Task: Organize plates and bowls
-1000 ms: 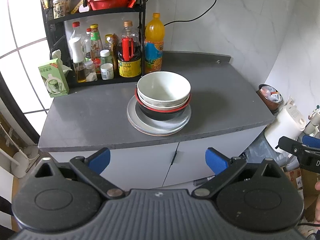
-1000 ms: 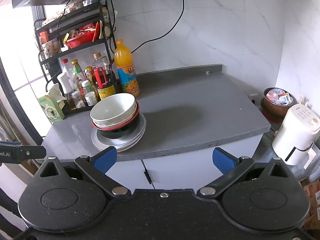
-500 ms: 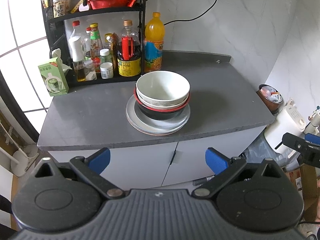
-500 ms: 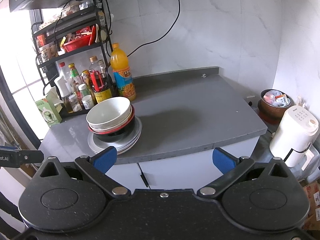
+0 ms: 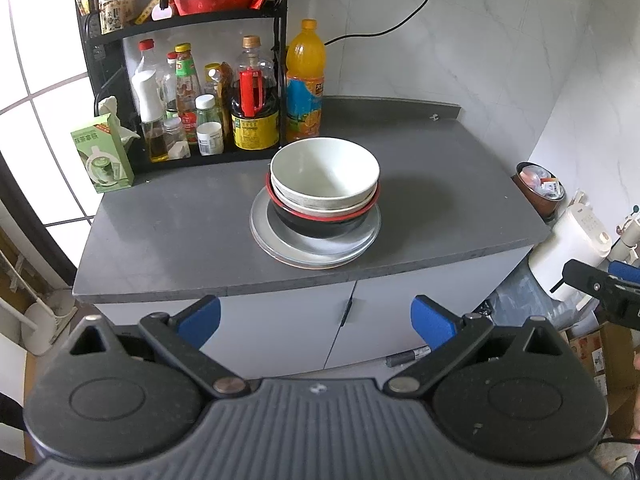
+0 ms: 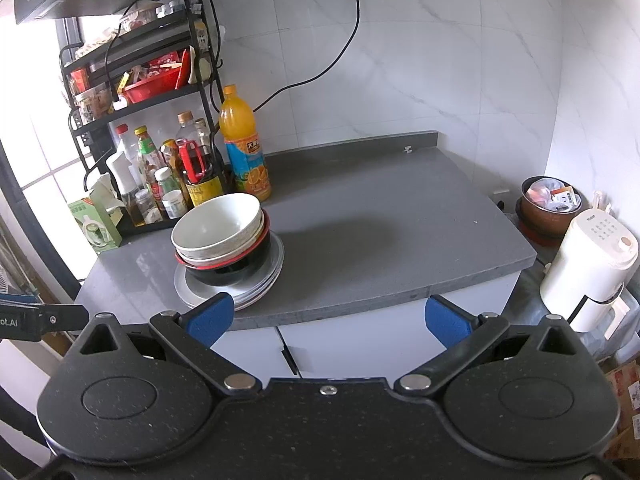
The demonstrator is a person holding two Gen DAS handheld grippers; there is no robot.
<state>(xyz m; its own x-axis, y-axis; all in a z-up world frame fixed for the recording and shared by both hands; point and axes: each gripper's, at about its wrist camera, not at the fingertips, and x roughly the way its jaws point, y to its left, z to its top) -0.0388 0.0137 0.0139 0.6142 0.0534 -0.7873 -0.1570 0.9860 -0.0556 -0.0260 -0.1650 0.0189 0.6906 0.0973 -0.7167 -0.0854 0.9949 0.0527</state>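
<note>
Left wrist view: the left hand-held gripper (image 5: pixel 316 320) is spread wide, its blue pads holding nothing, and it sits off the front edge of the grey surface (image 5: pixel 168 232), clear of all items. On that surface stands one stack: a white bowl (image 5: pixel 325 172) nested uppermost, a second pale bowl under it, a red-rimmed black bowl (image 5: pixel 320 226) below, all resting on a pile of grey plates (image 5: pixel 280 240). An orange juice bottle (image 5: pixel 306 84) stands just behind the stack, beside a black rack (image 5: pixel 100 68) of bottles. Right wrist view: the right hand-held gripper (image 6: pixel 328 318) is likewise wide apart and empty, in front of the surface's edge, with the stack ahead and to its left. A white kettle (image 6: pixel 588 272) stands past the surface's right end.
</note>
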